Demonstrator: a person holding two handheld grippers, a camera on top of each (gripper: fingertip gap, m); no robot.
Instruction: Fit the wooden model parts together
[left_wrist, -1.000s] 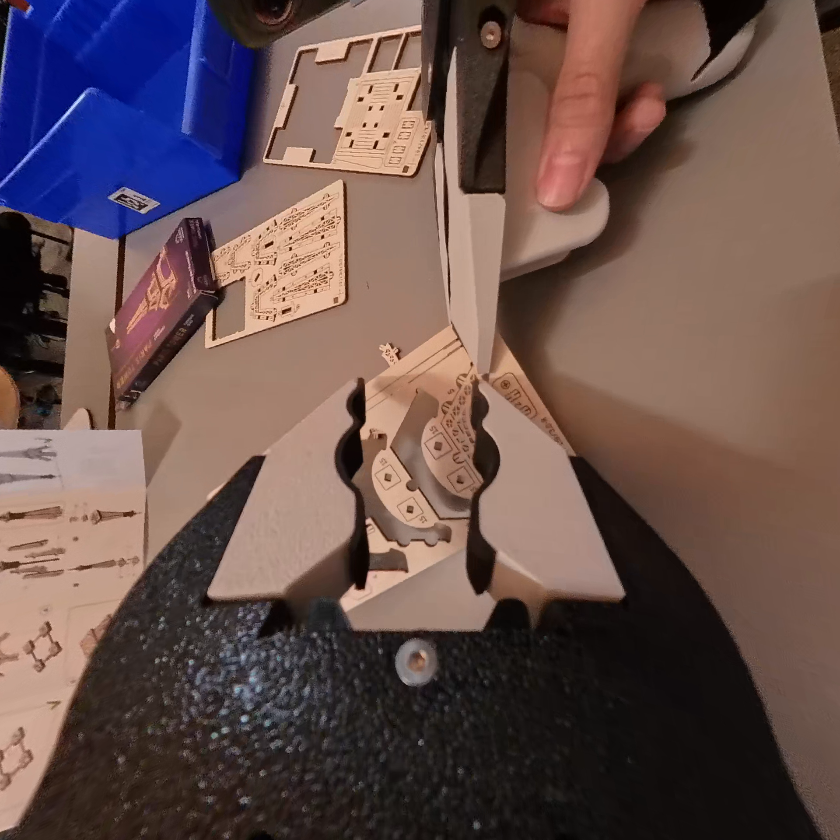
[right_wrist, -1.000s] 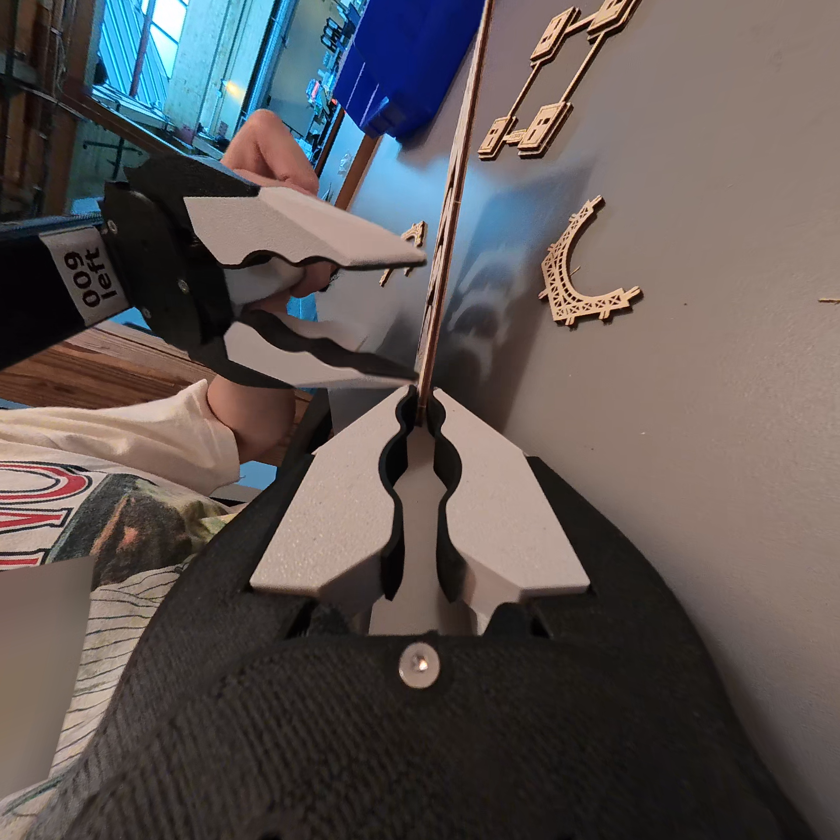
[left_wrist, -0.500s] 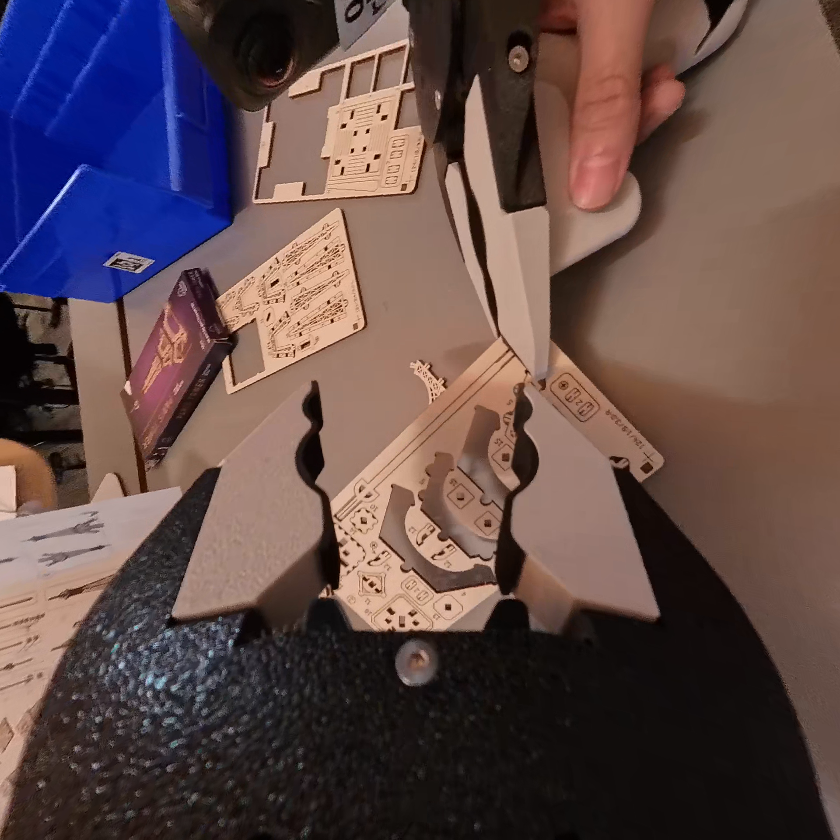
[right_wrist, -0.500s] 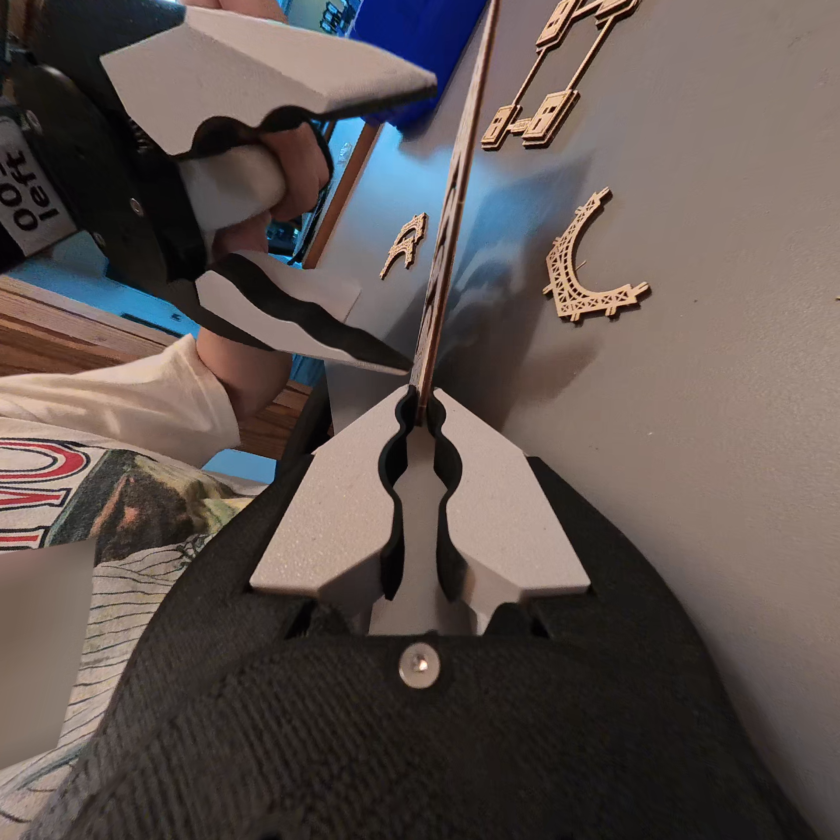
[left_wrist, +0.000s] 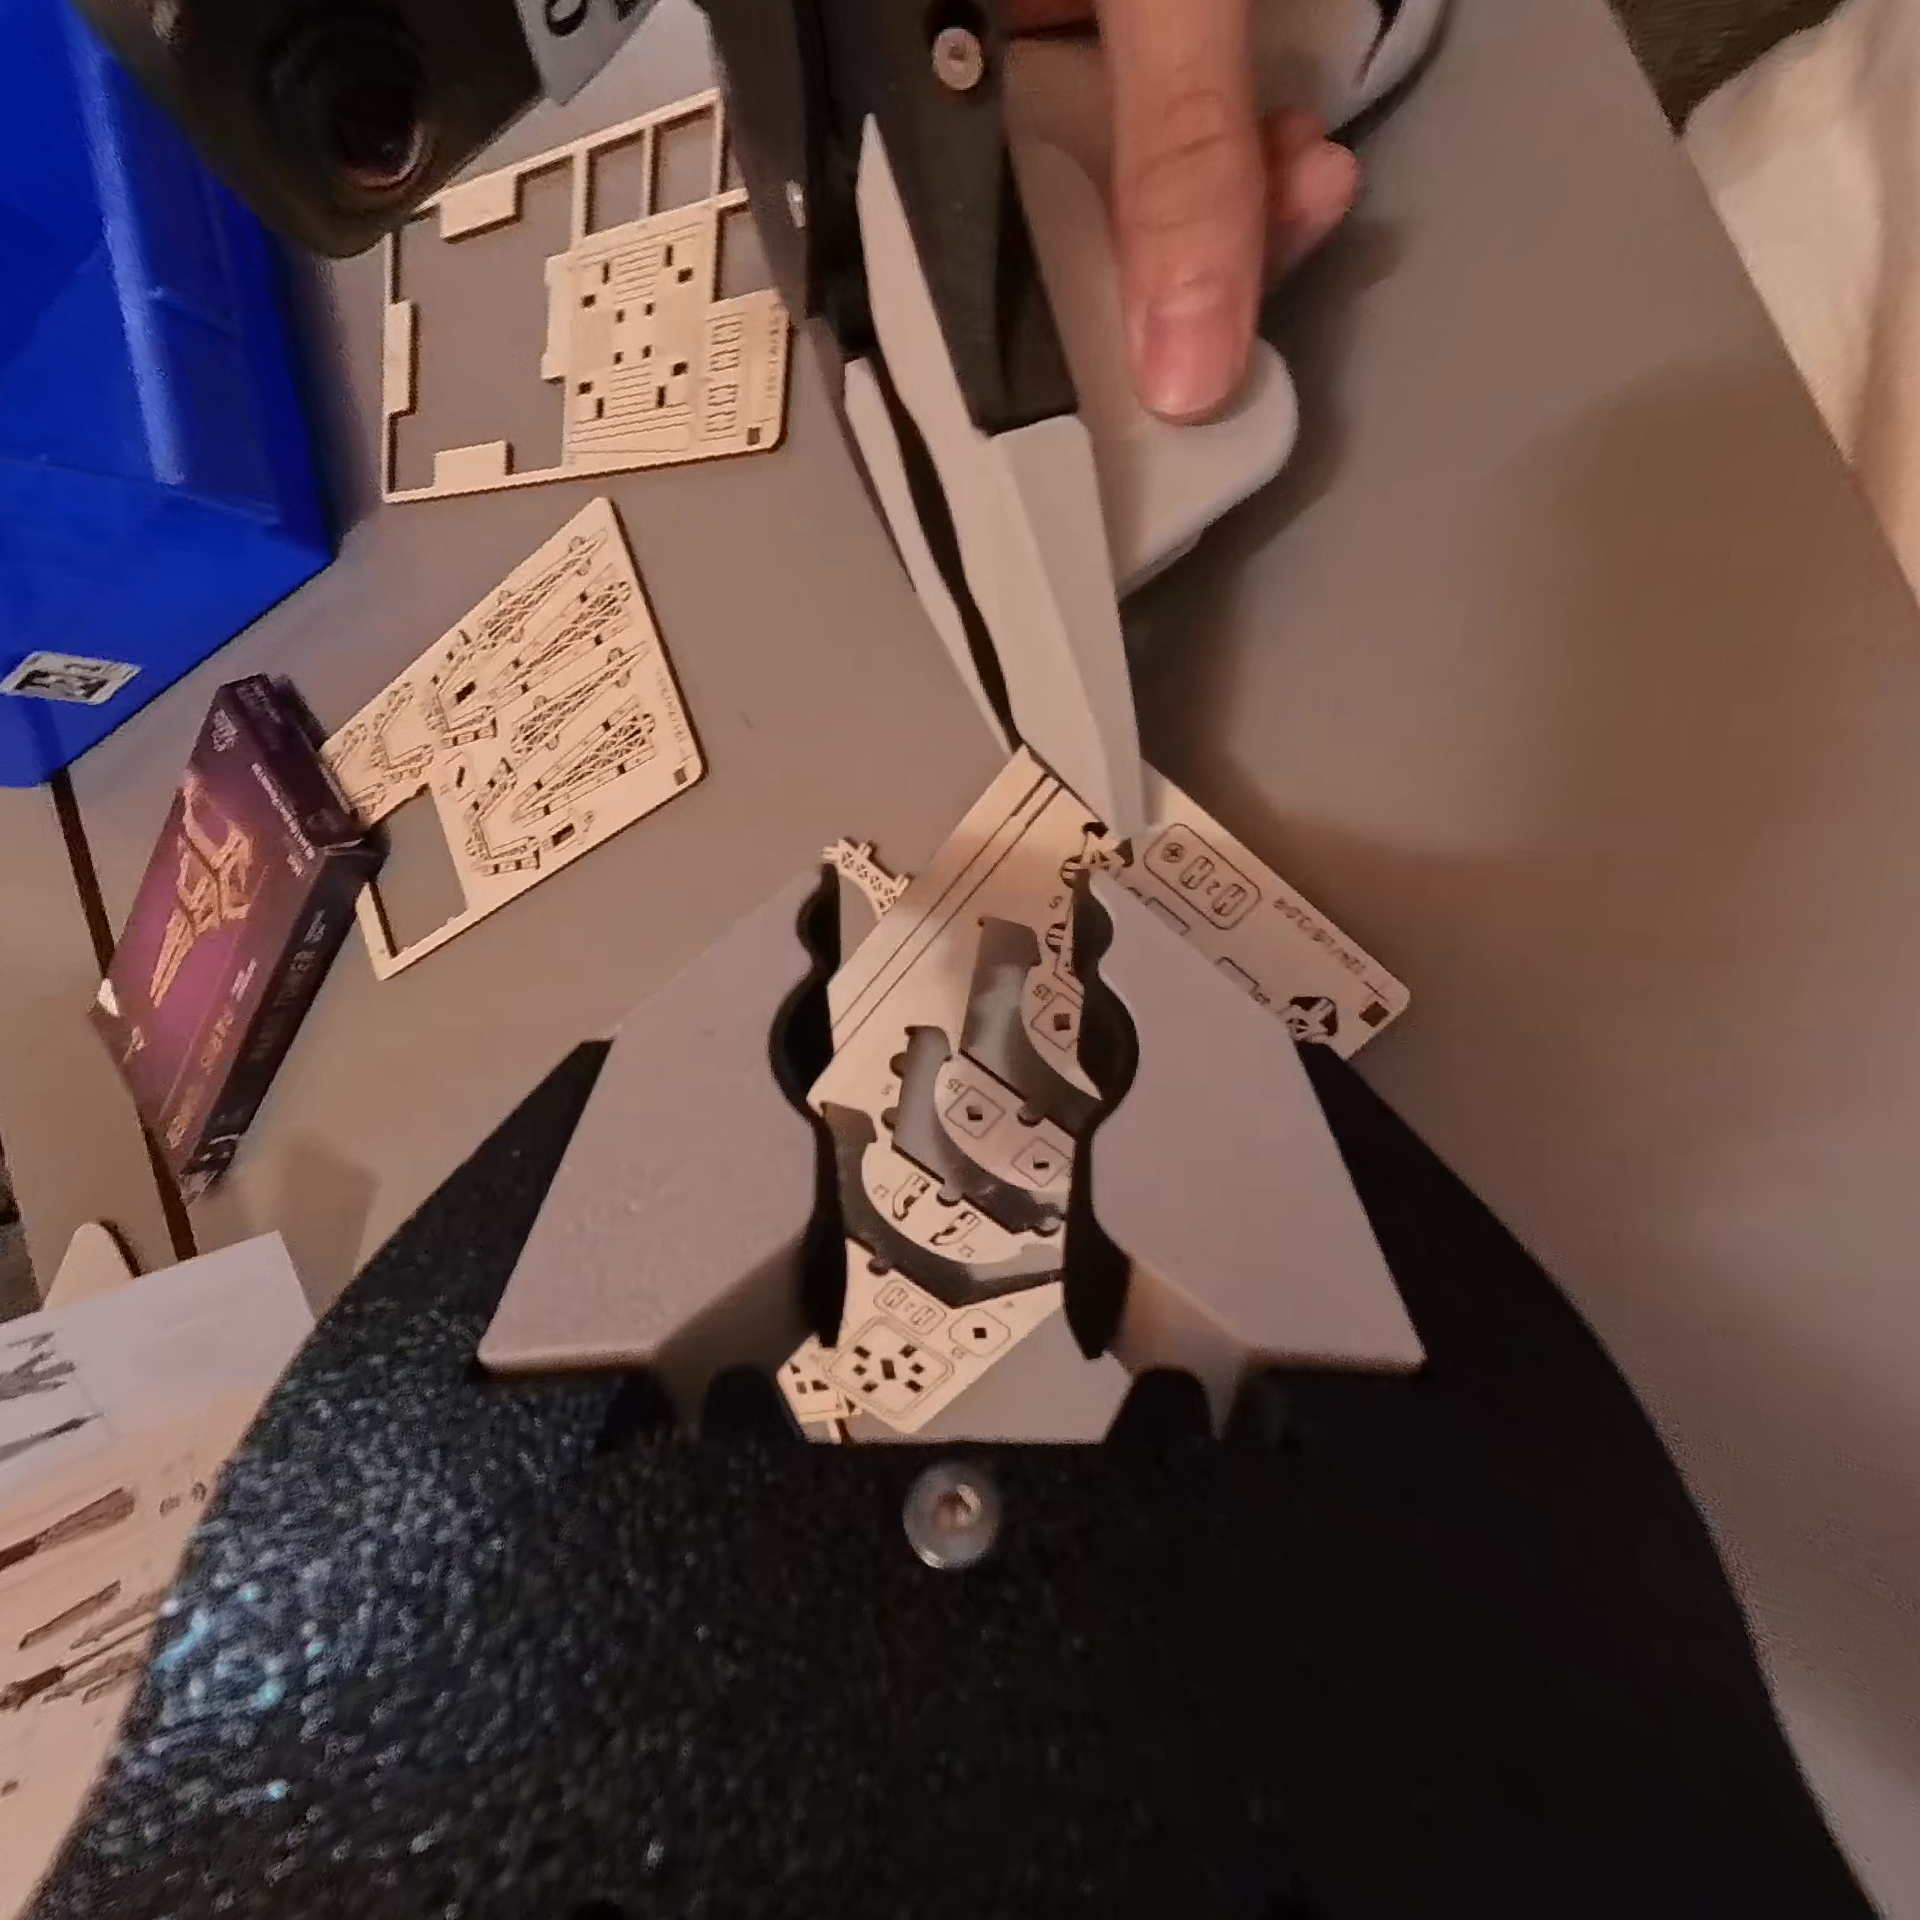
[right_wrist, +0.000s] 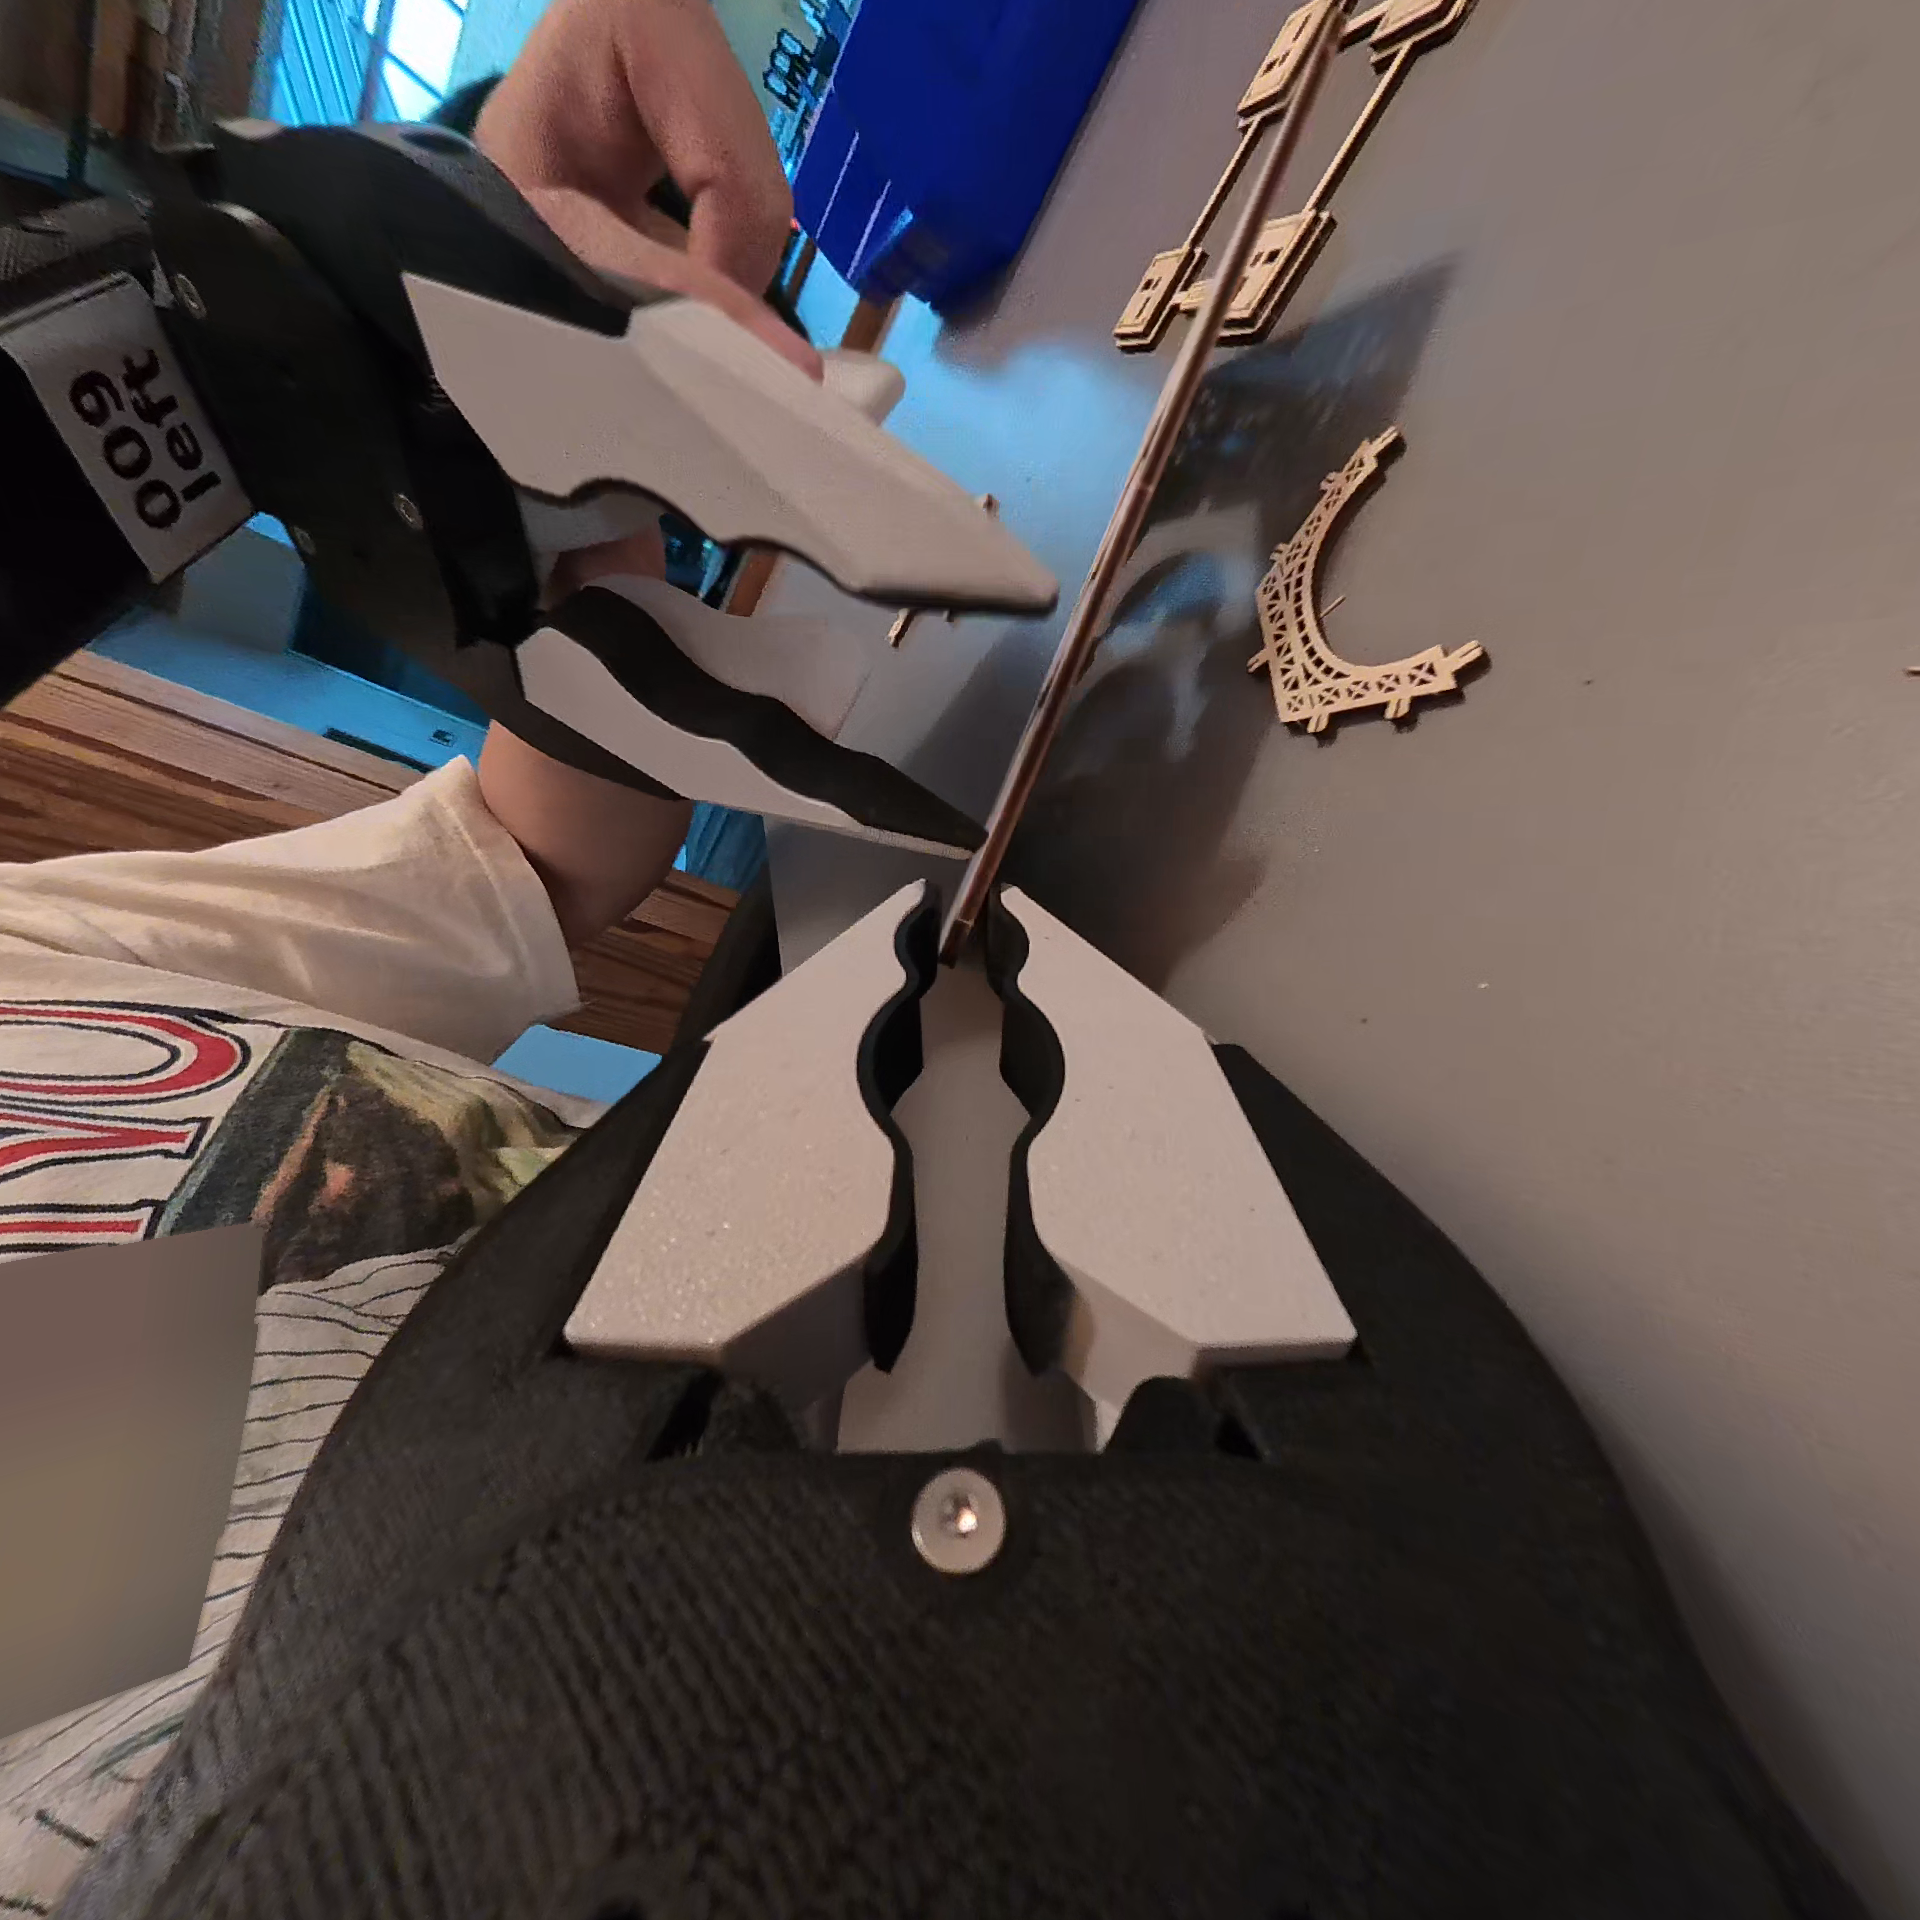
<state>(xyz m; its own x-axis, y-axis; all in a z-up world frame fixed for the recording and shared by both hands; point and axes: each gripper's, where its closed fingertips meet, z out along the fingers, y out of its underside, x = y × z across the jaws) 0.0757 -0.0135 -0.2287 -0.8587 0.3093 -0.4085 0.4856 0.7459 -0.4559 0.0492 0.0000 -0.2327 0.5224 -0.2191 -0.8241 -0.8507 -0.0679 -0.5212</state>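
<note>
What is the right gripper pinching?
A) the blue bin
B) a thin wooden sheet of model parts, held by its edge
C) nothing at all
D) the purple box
B: in the right wrist view the right gripper is closed on the edge of the thin wooden sheet, which stands up off the table.

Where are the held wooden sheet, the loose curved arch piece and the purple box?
wooden sheet (left_wrist: 914, 1049), left wrist view, printed face.
curved arch piece (right_wrist: 1340, 634), right wrist view, lattice bend.
purple box (left_wrist: 223, 925), left wrist view, top face.
</note>
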